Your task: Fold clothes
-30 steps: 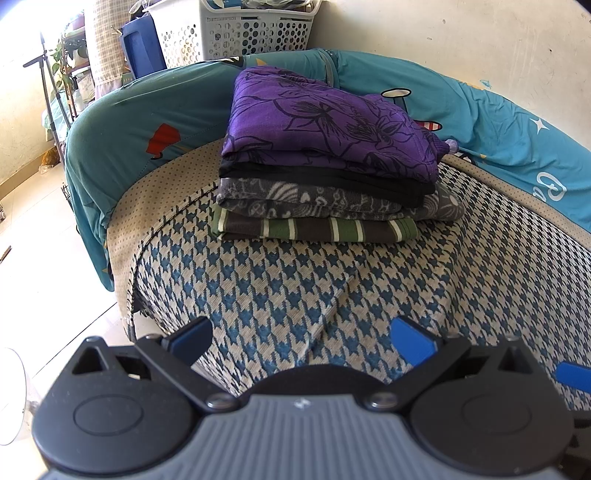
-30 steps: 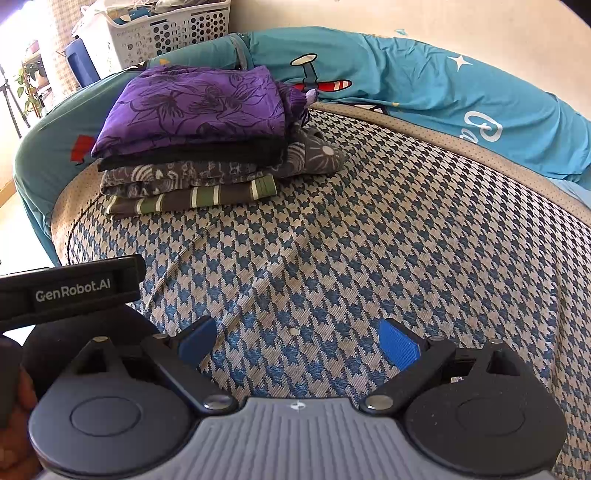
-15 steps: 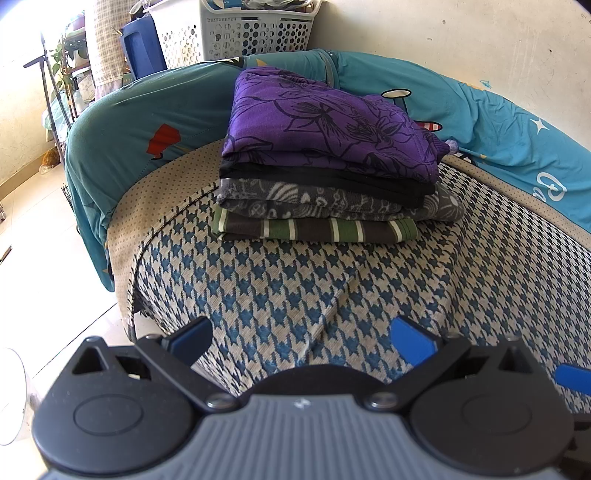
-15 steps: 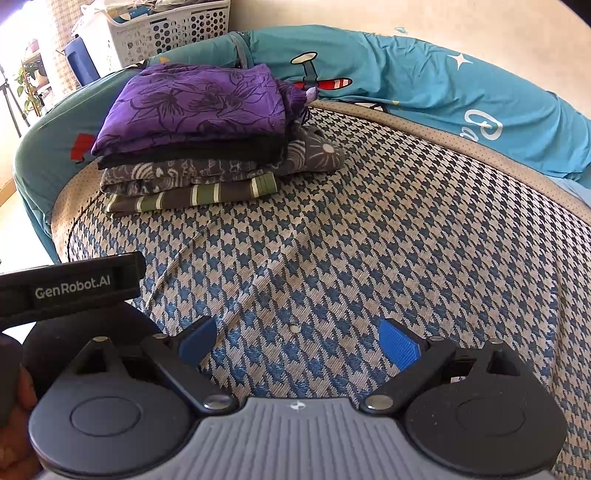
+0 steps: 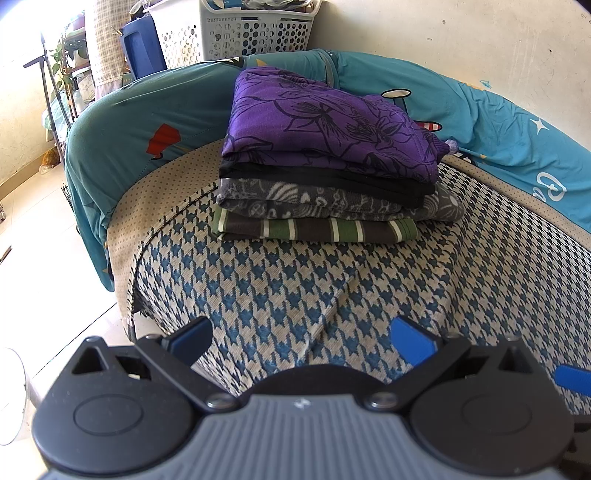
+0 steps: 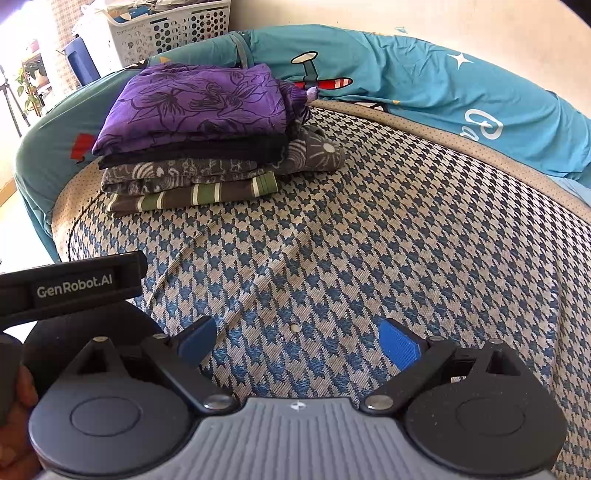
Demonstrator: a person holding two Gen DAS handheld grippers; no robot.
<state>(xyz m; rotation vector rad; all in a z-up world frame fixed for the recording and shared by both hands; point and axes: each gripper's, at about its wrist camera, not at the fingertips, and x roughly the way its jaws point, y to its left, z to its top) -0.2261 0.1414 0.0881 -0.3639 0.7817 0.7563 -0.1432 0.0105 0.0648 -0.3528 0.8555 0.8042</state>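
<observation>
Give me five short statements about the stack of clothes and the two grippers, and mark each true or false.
1. The purple floral garment tops the stack. True.
2. The green-striped garment lies at the bottom. True.
3. The left gripper is shut on cloth. False: open, holding nothing.
4. The right gripper is open. True.
5. The stack sits inside the white laundry basket. False: it sits on the houndstooth cover.

Both tongs look alike: the left tongs (image 5: 301,339) and right tongs (image 6: 298,343) have blue fingertip pads on black linkage arms, silver pivot screws, round black discs and a ribbed grey body. A black bar (image 6: 70,286) at left in the right view reads "GenRobot.AI".
</observation>
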